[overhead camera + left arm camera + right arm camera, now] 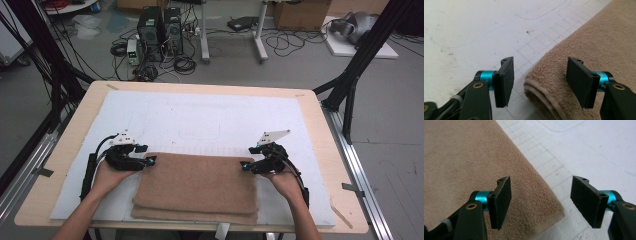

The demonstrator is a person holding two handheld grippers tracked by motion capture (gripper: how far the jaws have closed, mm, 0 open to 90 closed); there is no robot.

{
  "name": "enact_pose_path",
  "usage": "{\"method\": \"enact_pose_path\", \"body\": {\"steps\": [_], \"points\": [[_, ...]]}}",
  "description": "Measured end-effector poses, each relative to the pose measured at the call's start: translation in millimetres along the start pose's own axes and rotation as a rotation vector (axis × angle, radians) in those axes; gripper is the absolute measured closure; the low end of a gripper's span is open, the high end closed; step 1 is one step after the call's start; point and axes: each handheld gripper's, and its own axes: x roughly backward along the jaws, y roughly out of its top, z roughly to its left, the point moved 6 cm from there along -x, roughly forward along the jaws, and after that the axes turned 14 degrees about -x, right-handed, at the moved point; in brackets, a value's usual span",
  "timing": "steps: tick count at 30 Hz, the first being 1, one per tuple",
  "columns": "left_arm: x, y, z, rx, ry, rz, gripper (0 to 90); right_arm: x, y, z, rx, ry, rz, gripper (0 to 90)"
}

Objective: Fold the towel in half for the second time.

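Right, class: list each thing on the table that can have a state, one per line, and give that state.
Brown towel: folded in layers, lying flat on the white mat, no pad pressing it.
Left tool: open, jaws either side of the towel's far left corner.
Right tool: open, jaws either side of the towel's far right corner.

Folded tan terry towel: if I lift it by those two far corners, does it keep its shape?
Probably not. The folded tan terry towel looks soft and limp, so its middle would likely sag. Its stacked layers lie loose and may unfold. The nubby pile should grip well, not slip.
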Motion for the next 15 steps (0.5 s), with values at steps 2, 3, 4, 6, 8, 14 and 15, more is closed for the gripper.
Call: {"method": "enact_pose_path", "body": {"steps": [2, 3, 4, 6, 8, 14, 15], "points": [[-3.2, -2.3, 0.2, -0.006, -0.002, 0.022, 38.7, -0.7, -1.6, -0.7, -0.001, -0.004, 0.011, 30.5], [-4.8, -3.9, 0.1, -0.001, -0.009, 0.034, 38.3, -1.5, -2.3, -0.7, 0.000, -0.005, 0.017, 30.5], [-6.5, -5.5, -0.3, 0.003, -0.015, 0.045, 38.2, -2.8, -3.0, -0.4, 0.000, -0.002, 0.025, 30.5], [-9.1, -8.2, -0.9, 0.010, -0.031, 0.059, 38.9, -6.8, -5.0, -0.9, 0.007, -0.008, 0.048, 30.5], [-9.2, -8.6, -1.1, 0.023, -0.046, 0.056, 41.5, -13.0, -8.0, -1.8, 0.001, 0.001, 0.078, 30.7], [-7.4, -8.1, -4.4, 0.029, -0.086, 0.054, 59.8, -19.5, -12.4, -0.5, -0.045, 0.104, 0.121, 51.1], [-6.9, -7.7, -4.8, 0.023, -0.087, 0.054, 62.3, -19.3, -12.2, -0.4, -0.040, 0.110, 0.119, 56.0]]}}
